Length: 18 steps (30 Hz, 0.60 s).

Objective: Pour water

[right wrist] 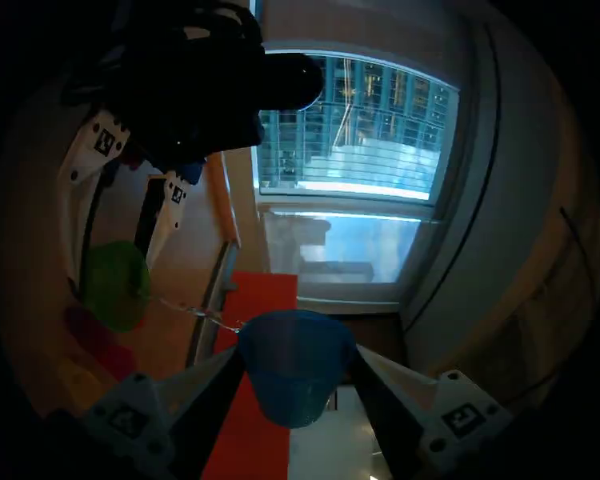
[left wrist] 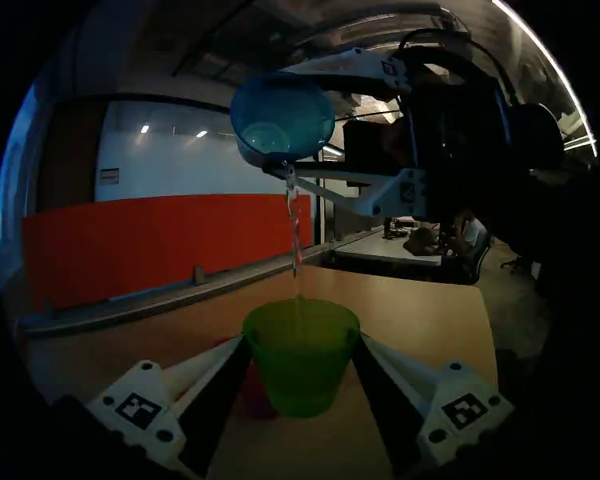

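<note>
In the left gripper view my left gripper (left wrist: 300, 352) is shut on a green cup (left wrist: 302, 364) that stands upright over the wooden table (left wrist: 428, 320). High above it my right gripper (left wrist: 344, 132) holds a blue cup (left wrist: 282, 118) tipped toward the camera, and a thin stream of water (left wrist: 294, 232) falls from its rim into the green cup. In the right gripper view my right gripper (right wrist: 296, 364) is shut on the blue cup (right wrist: 294, 368). There the water stream (right wrist: 196, 312) runs sideways to the green cup (right wrist: 114, 284), held by the left gripper (right wrist: 120, 240).
A red cup (left wrist: 254, 392) stands just behind the green one, partly hidden by my left finger. An orange wall panel (left wrist: 156, 240) runs behind the table. A person (left wrist: 468, 236) sits at a far desk. A big window (right wrist: 356, 128) lies beyond.
</note>
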Tool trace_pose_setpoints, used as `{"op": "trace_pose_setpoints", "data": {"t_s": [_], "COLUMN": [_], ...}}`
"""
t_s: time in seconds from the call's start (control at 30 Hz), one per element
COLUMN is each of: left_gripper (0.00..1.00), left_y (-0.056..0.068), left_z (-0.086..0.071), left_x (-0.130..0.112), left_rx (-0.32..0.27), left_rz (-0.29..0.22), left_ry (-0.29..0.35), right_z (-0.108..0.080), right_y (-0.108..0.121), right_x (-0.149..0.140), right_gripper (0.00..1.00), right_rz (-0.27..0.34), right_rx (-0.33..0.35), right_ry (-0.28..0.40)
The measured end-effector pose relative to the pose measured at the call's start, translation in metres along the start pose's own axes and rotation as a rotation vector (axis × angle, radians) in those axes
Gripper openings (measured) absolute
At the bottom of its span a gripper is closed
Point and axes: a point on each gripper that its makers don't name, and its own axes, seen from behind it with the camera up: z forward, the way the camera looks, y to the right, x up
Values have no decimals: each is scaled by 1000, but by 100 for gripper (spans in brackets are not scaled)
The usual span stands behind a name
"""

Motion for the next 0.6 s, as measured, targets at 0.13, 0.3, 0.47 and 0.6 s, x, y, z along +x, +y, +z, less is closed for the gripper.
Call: {"op": "trace_pose_setpoints", "data": {"t_s": [0.13,0.3,0.47,0.6], "left_gripper": [85,85,86,85], "left_y": [-1,-2,-4,-4], "left_z": [1,2,1,1], "left_x": [0,0,0,1], "left_rx": [2,5,7,8], "left_rz": [-1,-3,-3,-2], "left_ry": [1,3,3,3], "right_z": [1,1,0,0], "right_y": [0,0,-1,-2], "right_x": [4,8,12,15], "right_gripper": [90,90,90,90], "right_rz": [-23,-59,-88,-100], "right_rx": [-3,-6,-10,-11], "right_ry": [3,5,8,11]}}
